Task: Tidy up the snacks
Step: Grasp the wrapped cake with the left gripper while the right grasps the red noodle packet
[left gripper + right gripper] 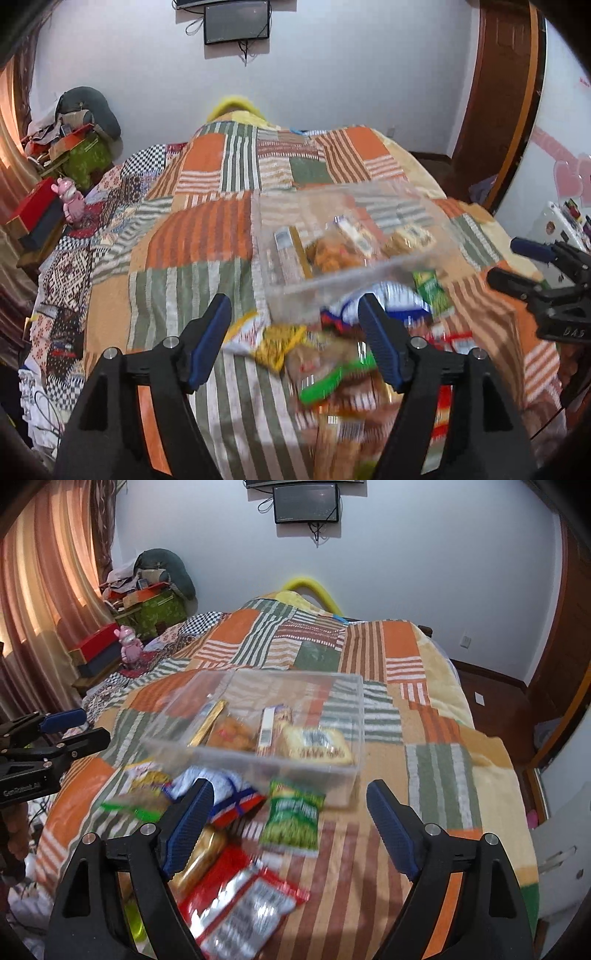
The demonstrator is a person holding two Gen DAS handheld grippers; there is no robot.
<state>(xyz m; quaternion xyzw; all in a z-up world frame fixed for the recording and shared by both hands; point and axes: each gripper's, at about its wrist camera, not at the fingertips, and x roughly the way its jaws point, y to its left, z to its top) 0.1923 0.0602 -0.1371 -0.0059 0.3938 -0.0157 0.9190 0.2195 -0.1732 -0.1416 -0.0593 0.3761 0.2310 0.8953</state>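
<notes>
While both grippers hang above a bed spread with a patchwork blanket [373,653], neither grasps anything. Seen by its own camera, the left gripper [295,314] has its blue-padded fingers [207,339] spread wide, with nothing between them but blurred snack packets lying on the blanket below. The right gripper [290,801] is likewise released, its fingers [391,830] set far apart over striped cloth.

A clear plastic container [347,775] sits on the blanket near the centre of the right wrist view, at about 12 o'clock from the right gripper. Inside it lie several snacks: a gold stick pack [207,723] leaning at the container's 9 o'clock side, an orange packet [232,734] beside it, an upright narrow box [267,731], and a yellow biscuit pack [317,744] toward 3 o'clock.

Outside the container, at its 6 o'clock edge, lies a loose heap. A green peas packet [291,819] sits just below the container wall. At 9 o'clock from it rests a white-and-blue packet [229,786], partly behind the right gripper's left finger. A red-and-silver packet [243,908] lies at 6 o'clock, near the bottom of the view, with a golden packet [203,856] beside it. A green-edged packet [136,805] lies farthest toward 9 o'clock.

On the wall at 12 o'clock hangs a dark screen [306,503].
</notes>
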